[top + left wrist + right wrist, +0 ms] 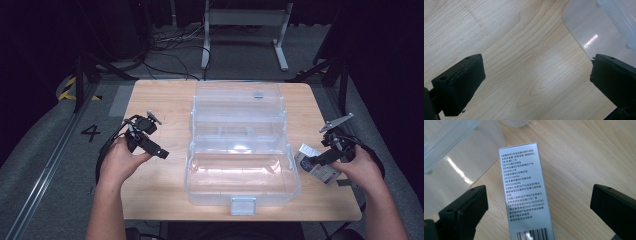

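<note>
Pale wood grain shows between the wide-apart jaws of the left tool (159, 151), which hangs over the bare worktop (160, 105) holding nothing, with the clear plastic box (240, 145) just off to its right. That box stands lid-back in the middle, its near compartment bare. Farther right, the right tool (316, 161) is poised over a small silver carton (525, 190) that lies flat on the worktop close beside the box's right wall; its jaws are spread on either side of the carton, not yet touching it. The carton's long axis runs straight away from the tool, between the jaws, barcode end nearest the tool and the far end pointing toward the box's corner. I'd judge the risk is in the closing: the jaws stand unevenly about the carton, so one pad could meet it first and push or twist it sideways, or squeeze hard enough to dent the thin card.
</note>
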Tool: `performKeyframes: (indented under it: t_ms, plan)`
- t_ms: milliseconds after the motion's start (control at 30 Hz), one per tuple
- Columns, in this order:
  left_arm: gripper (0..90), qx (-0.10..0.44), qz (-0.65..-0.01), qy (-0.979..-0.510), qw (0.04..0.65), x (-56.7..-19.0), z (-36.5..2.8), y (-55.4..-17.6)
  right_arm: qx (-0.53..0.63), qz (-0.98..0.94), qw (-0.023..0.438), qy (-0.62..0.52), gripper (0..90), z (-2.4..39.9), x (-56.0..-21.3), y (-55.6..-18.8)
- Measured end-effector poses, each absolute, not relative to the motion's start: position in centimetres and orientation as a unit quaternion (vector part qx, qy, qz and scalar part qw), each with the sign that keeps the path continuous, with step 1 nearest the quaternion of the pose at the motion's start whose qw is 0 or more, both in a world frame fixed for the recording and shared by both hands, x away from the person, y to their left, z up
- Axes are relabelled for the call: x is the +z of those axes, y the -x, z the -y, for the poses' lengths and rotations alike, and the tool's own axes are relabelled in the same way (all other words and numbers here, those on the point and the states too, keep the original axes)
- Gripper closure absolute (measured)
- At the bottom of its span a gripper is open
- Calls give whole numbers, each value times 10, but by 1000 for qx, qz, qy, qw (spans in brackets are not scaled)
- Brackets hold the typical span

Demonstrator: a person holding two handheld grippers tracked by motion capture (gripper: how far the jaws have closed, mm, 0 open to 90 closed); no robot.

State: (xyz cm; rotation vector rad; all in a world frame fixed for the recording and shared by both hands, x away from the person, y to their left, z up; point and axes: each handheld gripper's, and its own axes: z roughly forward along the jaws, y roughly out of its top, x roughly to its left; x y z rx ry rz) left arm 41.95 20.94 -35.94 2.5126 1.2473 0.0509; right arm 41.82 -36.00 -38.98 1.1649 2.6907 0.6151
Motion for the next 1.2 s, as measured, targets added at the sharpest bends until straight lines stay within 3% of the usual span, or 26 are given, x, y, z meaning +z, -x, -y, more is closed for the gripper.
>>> performKeyframes:
  t_ms: [200, 467, 933, 1100, 1200]
  plan:
    - [0, 20, -431, -888, 159, -361, -208, -420, 175, -906, 64, -381, 125, 350, -403, -422]
    - [0, 24, -430, -889, 157, -360, -207, -420, 147, -911, 55, -382, 152, 346, -420, -426]
    - [0, 26, -433, -886, 162, -358, -208, -420, 89, -931, 43, -352, 318, 337, -434, -428]
    - [0, 26, -433, -886, 162, -358, -208, -420, 79, -933, 49, -347, 328, 335, -436, -428]
    - [1, 29, -432, -887, 158, -359, -207, -421, 63, -938, 44, -338, 411, 333, -437, -428]
